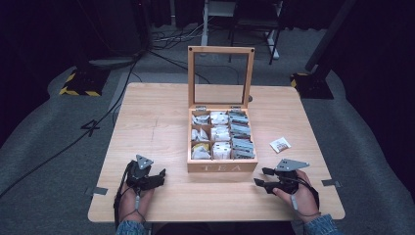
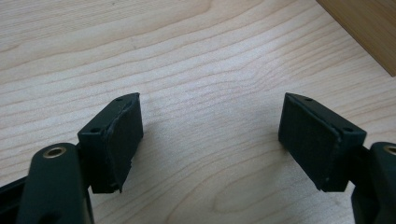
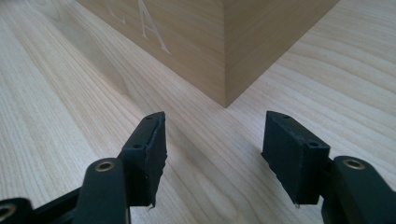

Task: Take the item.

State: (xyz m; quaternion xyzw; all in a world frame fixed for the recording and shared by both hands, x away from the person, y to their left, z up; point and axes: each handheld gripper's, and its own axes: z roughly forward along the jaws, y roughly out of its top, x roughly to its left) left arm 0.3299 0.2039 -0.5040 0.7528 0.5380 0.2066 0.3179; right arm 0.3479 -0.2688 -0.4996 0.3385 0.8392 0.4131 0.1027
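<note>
From the high view I see my left tool (image 1: 157, 175) resting low on the pale wooden counter (image 1: 147, 127), near its front edge and to the left of the light wooden tea box with "TEA" cut into its front wall (image 1: 222, 167). In the left gripper view its jaws stand wide apart with bare wood grain between them and a corner of the box at the upper right (image 2: 373, 28). My right tool (image 1: 260, 177) sits at the box's front right corner; in the right gripper view its jaws are also spread, holding nothing, and that corner of the box (image 3: 224, 51) rises just beyond them, apart from the pads. The box stands near the counter's middle with its glass-paned lid (image 1: 220, 76) propped upright at the back, and its nine compartments hold white and grey tea sachets (image 1: 219, 133). One small white sachet with a reddish print (image 1: 280, 144) lies alone on the counter, to the right of the box and beyond my right tool.
</note>
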